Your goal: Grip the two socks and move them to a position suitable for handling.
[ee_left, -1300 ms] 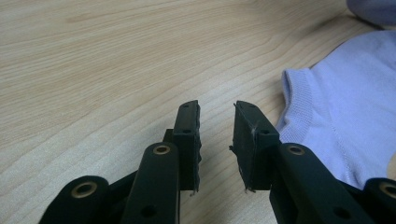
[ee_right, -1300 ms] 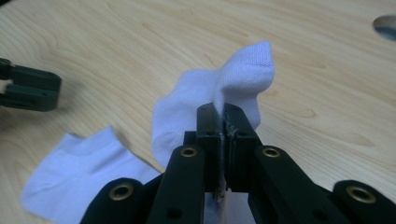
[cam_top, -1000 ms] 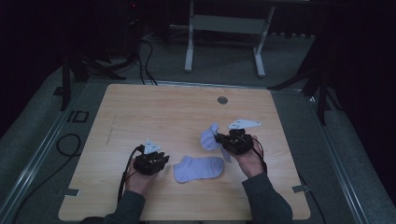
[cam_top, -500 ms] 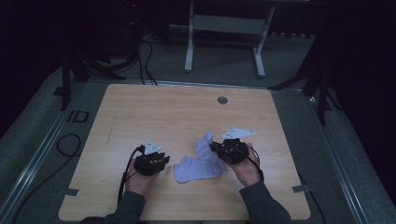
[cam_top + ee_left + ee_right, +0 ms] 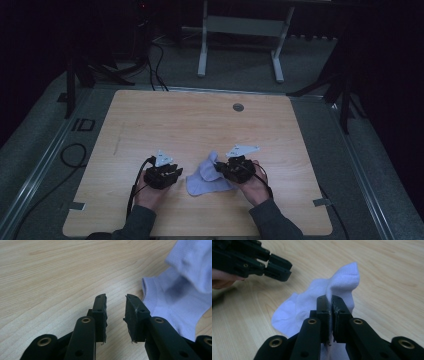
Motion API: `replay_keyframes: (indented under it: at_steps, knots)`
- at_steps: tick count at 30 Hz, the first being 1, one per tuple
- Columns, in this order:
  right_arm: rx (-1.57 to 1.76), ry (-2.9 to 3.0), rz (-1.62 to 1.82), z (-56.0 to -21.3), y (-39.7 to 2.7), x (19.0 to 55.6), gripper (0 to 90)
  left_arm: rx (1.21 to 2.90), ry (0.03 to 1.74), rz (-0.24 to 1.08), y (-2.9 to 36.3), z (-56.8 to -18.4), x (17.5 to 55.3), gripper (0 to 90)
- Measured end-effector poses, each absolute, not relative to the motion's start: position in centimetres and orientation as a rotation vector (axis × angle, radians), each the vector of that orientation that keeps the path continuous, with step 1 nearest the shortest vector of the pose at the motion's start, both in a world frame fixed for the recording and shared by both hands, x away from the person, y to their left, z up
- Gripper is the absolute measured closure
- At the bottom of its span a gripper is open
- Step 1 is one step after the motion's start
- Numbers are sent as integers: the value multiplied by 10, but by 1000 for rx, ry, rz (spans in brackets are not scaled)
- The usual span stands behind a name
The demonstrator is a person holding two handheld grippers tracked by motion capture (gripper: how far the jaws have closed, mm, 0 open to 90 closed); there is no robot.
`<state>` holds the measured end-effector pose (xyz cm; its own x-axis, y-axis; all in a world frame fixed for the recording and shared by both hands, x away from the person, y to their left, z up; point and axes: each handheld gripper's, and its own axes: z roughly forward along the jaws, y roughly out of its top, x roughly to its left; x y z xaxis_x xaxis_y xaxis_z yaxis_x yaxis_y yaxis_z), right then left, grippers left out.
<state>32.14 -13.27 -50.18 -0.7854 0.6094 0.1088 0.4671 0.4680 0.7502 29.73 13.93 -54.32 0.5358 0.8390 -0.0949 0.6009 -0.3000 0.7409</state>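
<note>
— Right claw point(image 5: 329, 305) first: its jaws are pinched tight on a fold of the pale sock point(image 5: 317, 302), with cloth standing up between them and the toe end poking out just beyond the tips.

— And the other one?

— Left claw point(image 5: 115, 306) sits low just beside the sock's cuff, jaws parted by a narrow gap with nothing between them. Seen from above, that left claw point(image 5: 164, 176) is to the sock's left and the right claw point(image 5: 235, 169) is at its right edge.

— So where does the sock lie?

— Sock point(image 5: 206, 175) is on the wooden surface point(image 5: 200, 125), near the person's edge, between the two hands. Most of it lies flat; one end is lifted and doubled back over the rest.

— Folding, then?

— That is my reading. The lifted end seems partway over the flat part, so the fold looks begun but not laid down. The cuff point(image 5: 150, 297) looks untouched.

— What remains?

— Probably setting the raised end onto the sock, letting go, and perhaps pressing or steadying with the left claw.
</note>
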Motion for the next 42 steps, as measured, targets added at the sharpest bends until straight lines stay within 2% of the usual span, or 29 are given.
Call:
replay_keyframes:
  at_steps: [32,35,38,42]
  knots:
    - [883,2701,1227,-531,-105,322,837,2062,1120,379,128,-544,292,720]
    - [906,2721,1202,-538,-103,325,793,2067,1095,372,125,-542,288,720]
    - [909,2729,1172,-541,-101,326,687,2076,1068,367,121,-539,284,718]
    - [905,2693,1236,-532,-106,322,612,2087,1043,357,117,-537,280,717]
